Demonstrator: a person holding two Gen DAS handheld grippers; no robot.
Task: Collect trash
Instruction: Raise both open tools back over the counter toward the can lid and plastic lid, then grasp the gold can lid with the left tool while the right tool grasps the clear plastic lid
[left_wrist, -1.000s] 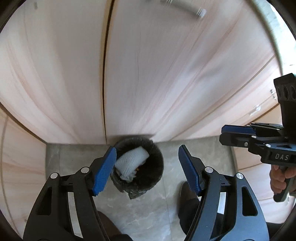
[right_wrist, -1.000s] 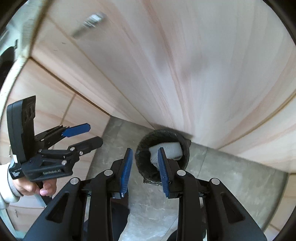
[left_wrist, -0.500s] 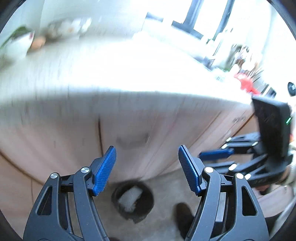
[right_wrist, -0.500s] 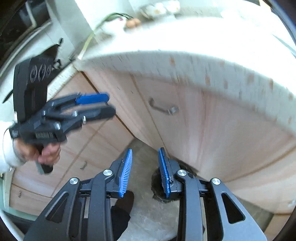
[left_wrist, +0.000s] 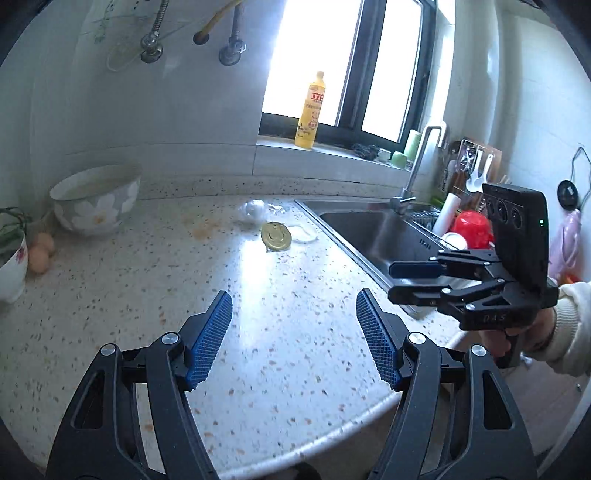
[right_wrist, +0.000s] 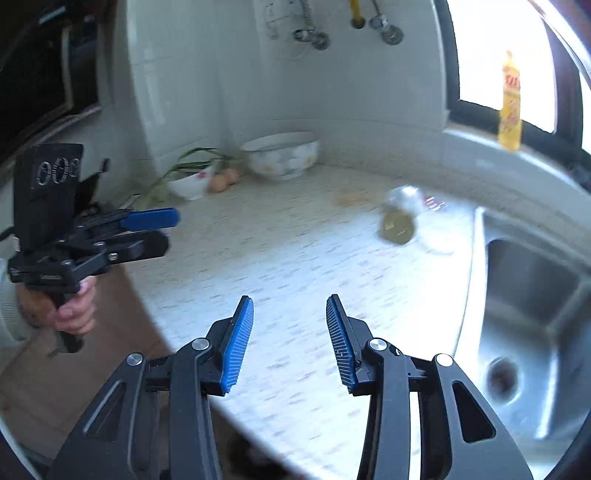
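On the speckled countertop (left_wrist: 147, 295) a gold jar lid (left_wrist: 275, 236) lies beside crumpled clear plastic (left_wrist: 255, 210) and a pale round scrap (left_wrist: 303, 233), all near the sink's left edge. My left gripper (left_wrist: 293, 332) is open and empty, held above the counter's front part, well short of the lid. My right gripper (right_wrist: 290, 336) is also empty, its jaws opening; the lid (right_wrist: 398, 226) and the plastic (right_wrist: 404, 197) appear blurred far ahead of it. Each gripper shows in the other's view, the right gripper (left_wrist: 410, 280) over the sink's edge and the left gripper (right_wrist: 162, 232) at the counter's left end.
A steel sink (left_wrist: 373, 236) with a tap (left_wrist: 417, 173) lies right of the counter. A floral bowl (left_wrist: 98, 199), a smaller bowl (left_wrist: 11, 266) and eggs (left_wrist: 40, 253) stand at the back left. A yellow bottle (left_wrist: 312, 110) is on the windowsill. A person's hand (right_wrist: 72, 310) grips the left tool.
Both grippers have risen from the black bin on the floor, past the cabinet doors, to above the countertop. The right gripper's jaws have widened. The bin is no longer in view.
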